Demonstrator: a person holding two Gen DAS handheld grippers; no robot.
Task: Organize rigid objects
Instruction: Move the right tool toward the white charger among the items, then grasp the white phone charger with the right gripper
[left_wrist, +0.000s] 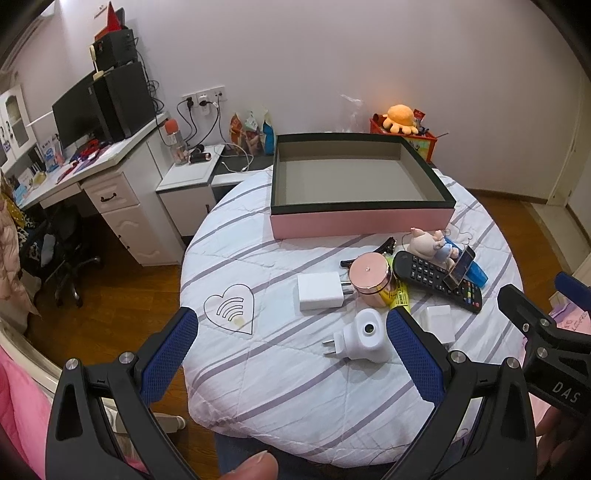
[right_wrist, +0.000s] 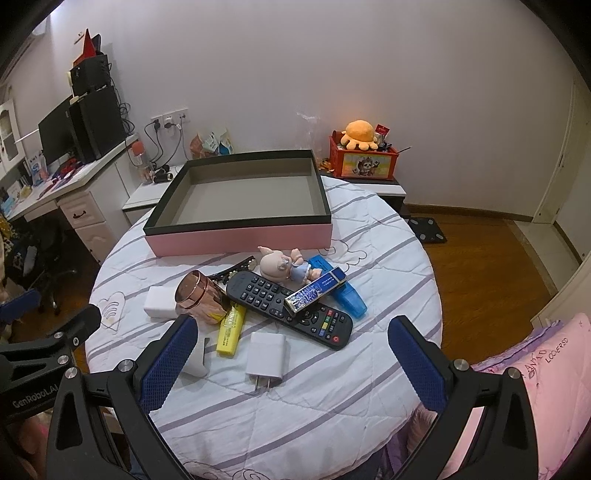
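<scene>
Both your grippers, left (left_wrist: 291, 350) and right (right_wrist: 291, 354), hang spread wide and hold nothing, above the near edge of the table (right_wrist: 295, 424). The box (right_wrist: 240, 236) sits empty at the far side, mouth up to take things. The clutter lies heaped just before it: remote (right_wrist: 288, 306), jar (right_wrist: 199, 295), chargers, figurine (right_wrist: 284, 267). Nothing packed yet.

- Round table under a white quilted cover with lilac stripes (right_wrist: 332, 406).
- Far side: open pink box with dark rim (right_wrist: 240, 236).
- Near side: black remote (right_wrist: 273, 295), yellow highlighter (right_wrist: 229, 332), white chargers (right_wrist: 266, 356), rose-gold jar (left_wrist: 369, 278).
</scene>
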